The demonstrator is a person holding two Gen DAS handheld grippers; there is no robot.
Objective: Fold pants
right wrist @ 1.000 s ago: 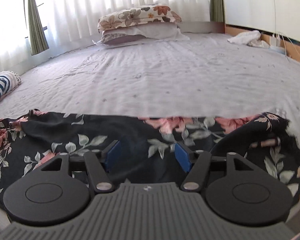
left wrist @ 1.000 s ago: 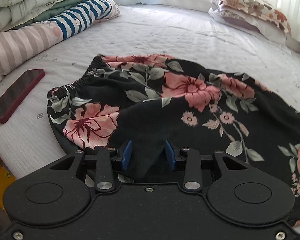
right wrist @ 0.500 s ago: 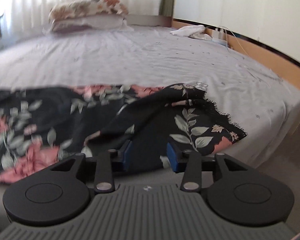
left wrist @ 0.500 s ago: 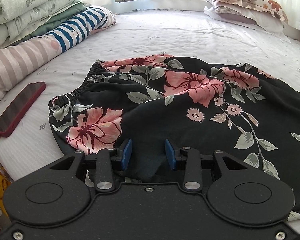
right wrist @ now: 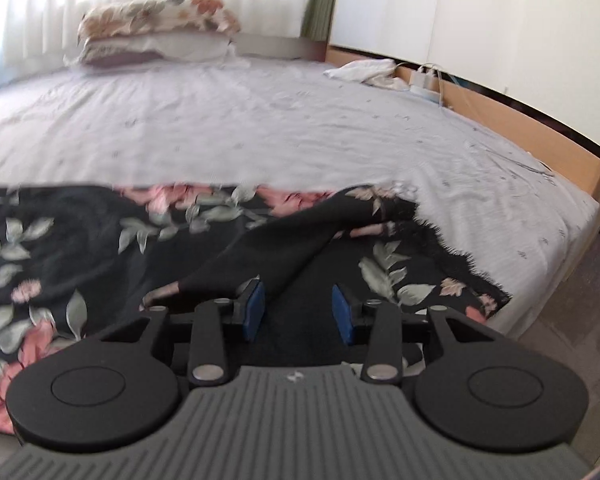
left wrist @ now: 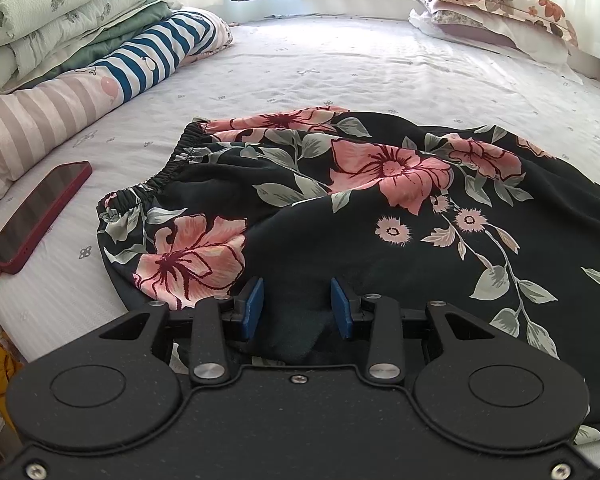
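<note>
Pants on bed, phone beside waistband

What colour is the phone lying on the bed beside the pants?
Dark red case, dark screen: the phone shows best in the left wrist view.

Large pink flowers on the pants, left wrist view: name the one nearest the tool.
The big pink flower just below the elastic waistband, directly beyond the left tool's left finger. The other large bloom lies farther up the pants.
</note>
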